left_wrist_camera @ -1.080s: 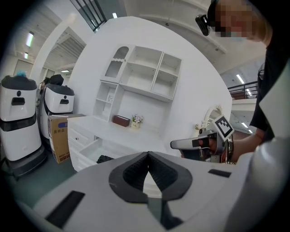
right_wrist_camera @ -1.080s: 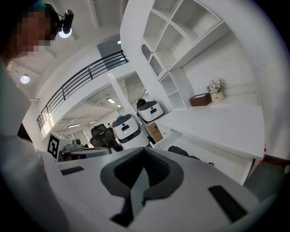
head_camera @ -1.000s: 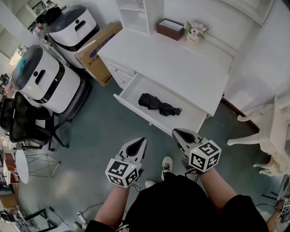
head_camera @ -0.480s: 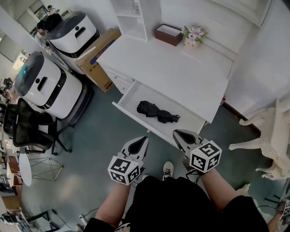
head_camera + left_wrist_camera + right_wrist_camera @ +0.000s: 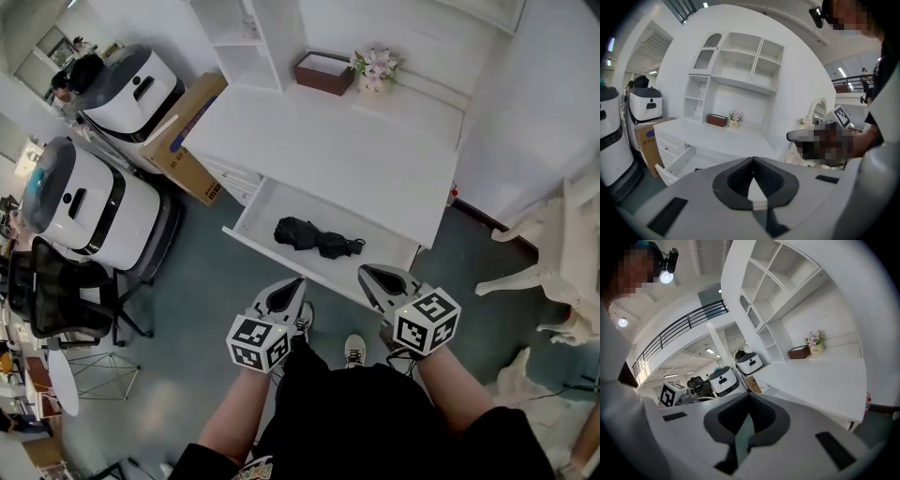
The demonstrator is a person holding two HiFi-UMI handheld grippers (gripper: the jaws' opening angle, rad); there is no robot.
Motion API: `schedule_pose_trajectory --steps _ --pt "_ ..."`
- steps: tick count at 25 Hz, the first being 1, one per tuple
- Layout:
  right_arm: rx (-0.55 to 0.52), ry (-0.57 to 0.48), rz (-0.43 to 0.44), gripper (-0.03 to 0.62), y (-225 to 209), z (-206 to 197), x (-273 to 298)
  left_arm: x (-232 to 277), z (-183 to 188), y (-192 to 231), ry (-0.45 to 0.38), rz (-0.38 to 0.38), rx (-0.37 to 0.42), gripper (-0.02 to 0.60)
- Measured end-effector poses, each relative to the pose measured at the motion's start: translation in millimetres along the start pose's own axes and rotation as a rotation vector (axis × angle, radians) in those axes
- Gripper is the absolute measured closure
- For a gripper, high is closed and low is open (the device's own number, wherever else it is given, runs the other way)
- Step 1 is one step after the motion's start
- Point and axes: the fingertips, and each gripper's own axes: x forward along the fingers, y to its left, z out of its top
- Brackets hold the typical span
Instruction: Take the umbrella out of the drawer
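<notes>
A folded black umbrella point(image 5: 314, 237) lies in the open white drawer point(image 5: 281, 263) under the desk, seen in the head view. My left gripper point(image 5: 294, 283) hovers just short of the drawer's front edge, its jaws shut with nothing between them. My right gripper point(image 5: 367, 273) is beside it, at the drawer's right front corner, also shut and empty. In the left gripper view the shut left gripper point(image 5: 753, 160) points toward the drawer point(image 5: 675, 165). The right gripper point(image 5: 749, 397) in its own view points over the desk top point(image 5: 820, 376).
On the white desk point(image 5: 356, 150) stand a brown box point(image 5: 323, 72) and a flower pot point(image 5: 377, 67), with a shelf unit point(image 5: 246, 33) behind. A cardboard box point(image 5: 183, 131), two white machines point(image 5: 84, 202) and an office chair point(image 5: 61, 291) stand left. A white ornate chair point(image 5: 548, 258) stands right.
Both grippers have come closer to the drawer's front edge, the left one more. The drawer and umbrella now sit lower and further left in the head view.
</notes>
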Motion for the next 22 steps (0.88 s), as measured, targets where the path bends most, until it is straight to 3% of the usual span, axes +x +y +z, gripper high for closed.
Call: schedule_pose_trajectory --steps 14,22 --pt "0.081 -0.091 -0.214 0.592 -25 18 26 61 1 49 0.145 -0.2 0.078 0.577" --pt "0.107 -0.118 -0.311 0.592 -32 24 34 97 -15 72 0.249 -0.295 0.147 0.577"
